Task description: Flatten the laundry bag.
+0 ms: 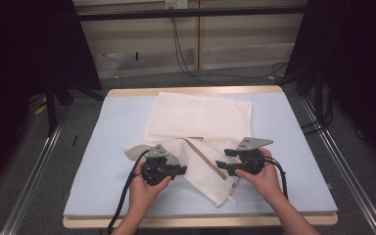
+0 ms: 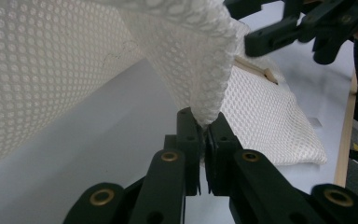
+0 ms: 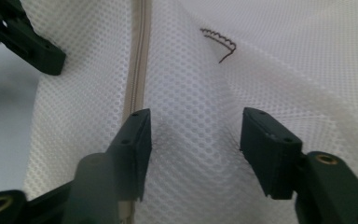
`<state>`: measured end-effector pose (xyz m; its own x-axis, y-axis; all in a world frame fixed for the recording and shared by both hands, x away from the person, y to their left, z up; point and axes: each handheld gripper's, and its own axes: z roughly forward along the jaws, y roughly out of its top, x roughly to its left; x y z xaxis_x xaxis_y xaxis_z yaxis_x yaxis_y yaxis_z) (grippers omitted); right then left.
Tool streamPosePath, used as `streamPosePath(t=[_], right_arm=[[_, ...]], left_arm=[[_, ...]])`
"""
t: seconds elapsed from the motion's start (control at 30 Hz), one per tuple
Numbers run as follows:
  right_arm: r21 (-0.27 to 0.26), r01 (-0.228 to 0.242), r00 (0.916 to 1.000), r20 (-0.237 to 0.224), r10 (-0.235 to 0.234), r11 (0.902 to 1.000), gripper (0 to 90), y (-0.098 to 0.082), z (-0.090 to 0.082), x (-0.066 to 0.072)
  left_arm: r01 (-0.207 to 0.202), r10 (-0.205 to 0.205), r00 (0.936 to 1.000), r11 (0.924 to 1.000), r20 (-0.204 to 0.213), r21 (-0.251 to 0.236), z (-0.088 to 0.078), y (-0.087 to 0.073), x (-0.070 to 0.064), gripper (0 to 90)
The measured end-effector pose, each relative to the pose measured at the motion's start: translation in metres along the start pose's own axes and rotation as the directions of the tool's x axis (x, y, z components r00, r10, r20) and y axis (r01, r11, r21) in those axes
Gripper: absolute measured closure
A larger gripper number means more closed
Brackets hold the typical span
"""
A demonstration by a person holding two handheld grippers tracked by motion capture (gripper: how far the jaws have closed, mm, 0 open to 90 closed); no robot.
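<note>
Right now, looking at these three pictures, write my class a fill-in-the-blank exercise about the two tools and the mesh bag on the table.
1. The left tool is ____ on a fold of the white mesh bag.
2. The right tool has its jaws ____, with mesh lying between them unpinched.
3. The bag lies on a pale ____ mat.
4. The beige strip running along the bag is its ____.

Missing words: shut; open; blue; zipper

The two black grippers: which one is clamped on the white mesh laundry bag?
The left gripper: its jaws pinch a fold of the white mesh laundry bag. The right gripper stands open over the mesh.
</note>
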<state>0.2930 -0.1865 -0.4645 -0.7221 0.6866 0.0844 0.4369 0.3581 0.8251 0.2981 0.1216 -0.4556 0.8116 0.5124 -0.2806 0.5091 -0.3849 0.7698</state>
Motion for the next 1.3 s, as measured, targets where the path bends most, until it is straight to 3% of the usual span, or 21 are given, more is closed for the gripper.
streamPosePath(t=[0.1,0.2,0.37,0.5,0.73,1.13,1.3], right_arm=[[0.023,0.018,0.9998,-0.006,-0.018,0.9996,39.6,0.000,0.009,0.002],[0.047,0.028,0.9996,-0.007,-0.028,0.9985,48.6,0.000,0.012,0.003],[0.069,0.039,0.9992,-0.008,-0.038,0.9969,72.0,0.000,0.013,0.002],[0.084,0.051,0.9986,0.011,-0.052,0.9952,82.7,0.002,0.009,-0.002],[0.081,0.032,0.9991,0.026,-0.034,0.9962,83.7,0.003,0.006,-0.009],[0.080,-0.007,0.9995,0.031,0.005,0.9967,83.9,0.004,0.007,-0.014],[0.084,-0.006,0.9997,0.025,0.004,0.9964,83.9,0.004,0.006,-0.015]], left_arm=[[0.009,-0.009,1.0000,1.0000,0.002,-0.004,0.001,-0.001,0.000,85.9],[0.003,-0.003,1.0000,1.0000,0.002,0.005,0.001,-0.002,0.001,85.5],[-0.010,0.010,0.9999,0.9998,-0.007,0.016,0.002,-0.003,0.002,81.4],[0.001,-0.001,0.9999,0.9999,-0.017,0.014,0.001,-0.004,0.004,74.9],[-0.008,0.009,0.9985,1.0000,-0.054,0.003,-0.010,-0.006,0.009,71.8],[-0.034,0.029,0.9900,0.9990,-0.138,-0.030,-0.034,-0.009,0.021,80.8],[-0.013,0.007,0.9883,0.9993,-0.152,-0.036,-0.042,-0.013,0.027,81.6]])
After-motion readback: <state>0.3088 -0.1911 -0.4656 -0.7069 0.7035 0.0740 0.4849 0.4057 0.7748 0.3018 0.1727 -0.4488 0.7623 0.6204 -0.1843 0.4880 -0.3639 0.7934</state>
